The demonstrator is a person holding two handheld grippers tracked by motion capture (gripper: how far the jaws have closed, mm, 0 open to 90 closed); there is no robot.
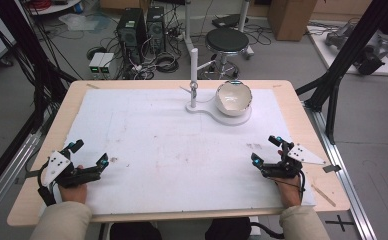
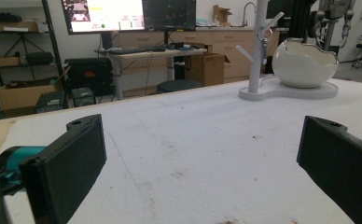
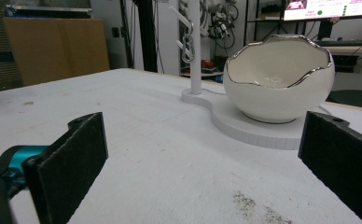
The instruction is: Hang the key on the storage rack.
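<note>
High view: left gripper [image 1: 89, 153] lower left, right gripper [image 1: 266, 148] lower right, both jaws spread wide, empty, forearms low on the white mat [image 1: 157, 145].

In the left gripper view the top of the white post [image 2: 258, 44] is cut by the upper edge. The text on the monitor [image 2: 107, 14] is too small to read. In the right gripper view the small metal item [image 3: 187, 46] hanging on the post is unclear.

Left hand-held gripper [image 2: 202, 163]: jaws spread wide, nothing between them, low over the white counter [image 2: 193, 135]. Far right: white stand [image 2: 258, 46] and egg-shaped bowl [image 2: 304, 63] on one shared base. Monitors [image 2: 128, 14] behind.
</note>
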